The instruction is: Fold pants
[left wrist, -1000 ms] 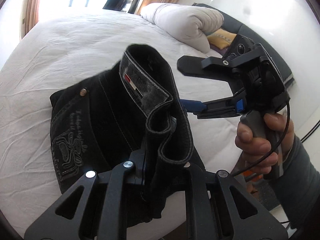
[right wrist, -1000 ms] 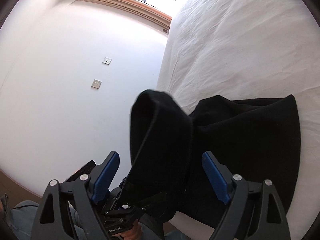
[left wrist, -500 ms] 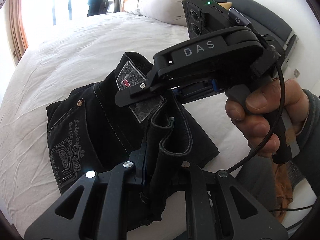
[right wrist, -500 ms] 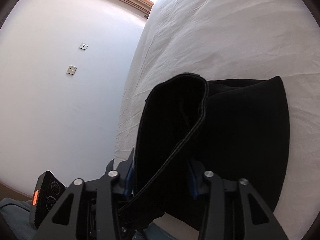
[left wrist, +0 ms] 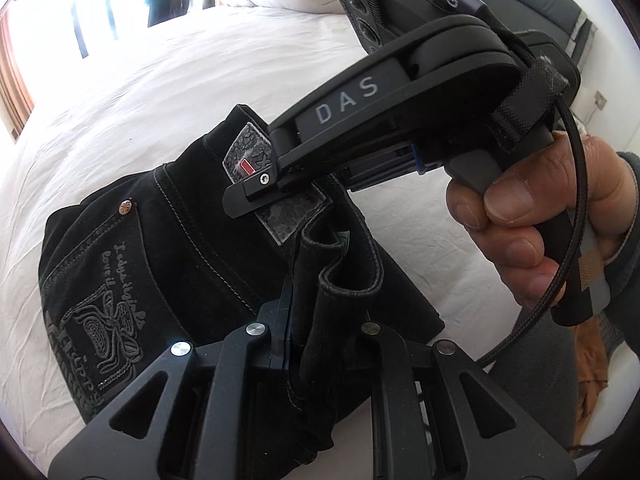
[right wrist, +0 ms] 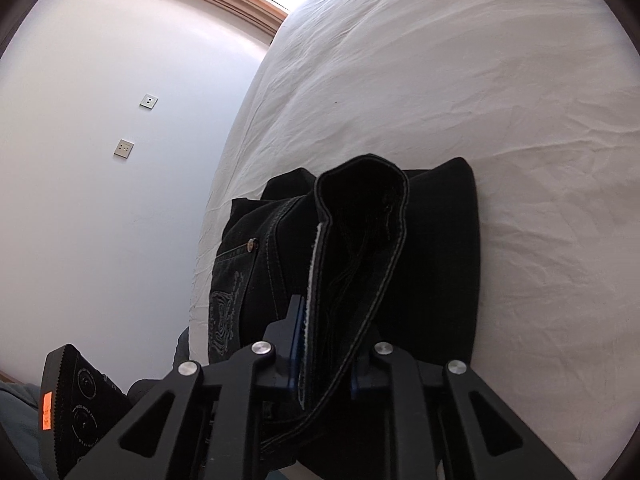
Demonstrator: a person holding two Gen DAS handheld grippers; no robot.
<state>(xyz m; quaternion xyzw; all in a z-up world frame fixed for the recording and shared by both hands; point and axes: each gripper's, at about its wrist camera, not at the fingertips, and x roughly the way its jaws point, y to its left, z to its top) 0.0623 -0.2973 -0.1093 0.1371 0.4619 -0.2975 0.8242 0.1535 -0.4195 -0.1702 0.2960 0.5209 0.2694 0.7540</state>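
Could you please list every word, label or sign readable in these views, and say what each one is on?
"DAS": pale capitals on the black right gripper.
Stitched script on the back pocket of the black denim pants: not legible.
Grey waistband patch with red bar: unreadable.
Orange sticker on the left gripper's camera: too blurred.

Pants [left wrist: 168, 264]: black denim, pale contrast stitching, copper rivet at back pocket corner, embroidered script and emblem on pocket, grey textured waistband patch with small red mark. Folded into compact thick bundle, lying on white bed [left wrist: 120, 92] close to its near edge. Waistband end lifted off bundle, standing up in curled loop, inner lining showing; rest lies flat on sheet. Right wrist view: pants [right wrist: 436, 264] near bed [right wrist: 480, 100] side edge, folded edge straight.
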